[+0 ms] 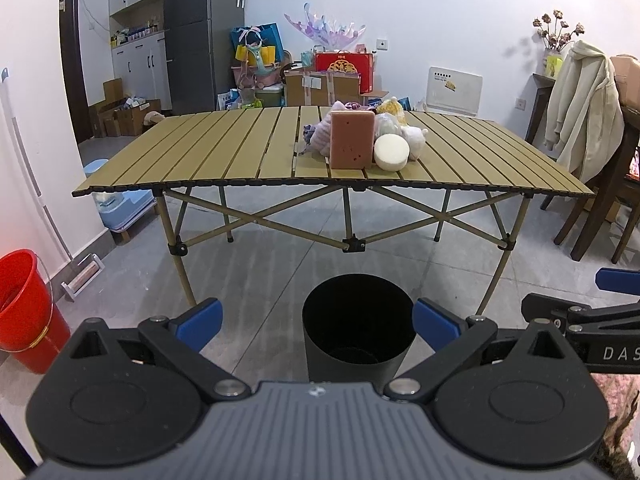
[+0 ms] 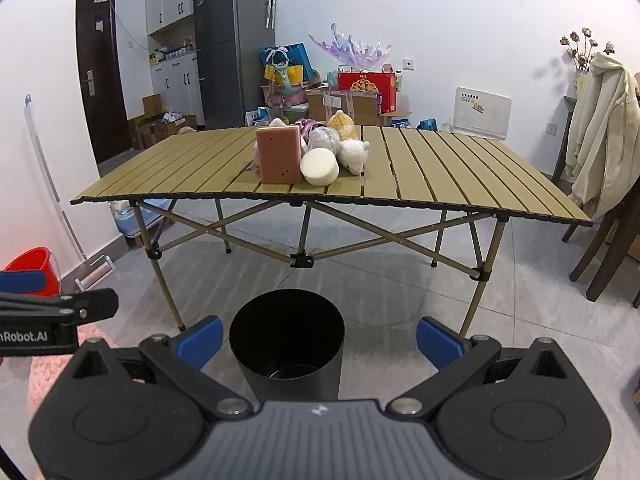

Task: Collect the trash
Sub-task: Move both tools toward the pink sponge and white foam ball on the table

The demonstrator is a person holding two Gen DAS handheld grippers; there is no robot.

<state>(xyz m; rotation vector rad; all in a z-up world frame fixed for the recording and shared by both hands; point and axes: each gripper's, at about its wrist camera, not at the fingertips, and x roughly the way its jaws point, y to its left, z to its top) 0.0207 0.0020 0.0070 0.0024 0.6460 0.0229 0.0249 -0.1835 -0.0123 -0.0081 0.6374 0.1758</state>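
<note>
A black round bin [image 1: 357, 326] [image 2: 287, 338] stands on the grey floor in front of a tan slatted folding table [image 1: 224, 152] [image 2: 440, 168]. On the table sits a heap: an upright reddish-brown sponge block [image 1: 351, 140] [image 2: 279, 155], a cream foam disc [image 1: 391, 153] [image 2: 319, 167], and soft toys [image 1: 414, 140] [image 2: 354, 154] behind. My left gripper [image 1: 318, 324] is open, low above the floor, with the bin seen between its blue pads. My right gripper [image 2: 318, 342] is open too, beside the left one, with nothing in it. Each gripper shows at the edge of the other's view.
A red bucket [image 1: 28, 312] [image 2: 34, 270] stands by the left wall. A chair with a cream hoodie [image 1: 580, 108] [image 2: 604, 132] is at the right. Boxes and bags [image 1: 320, 76] pile up by the back wall beside a fridge [image 2: 232, 48].
</note>
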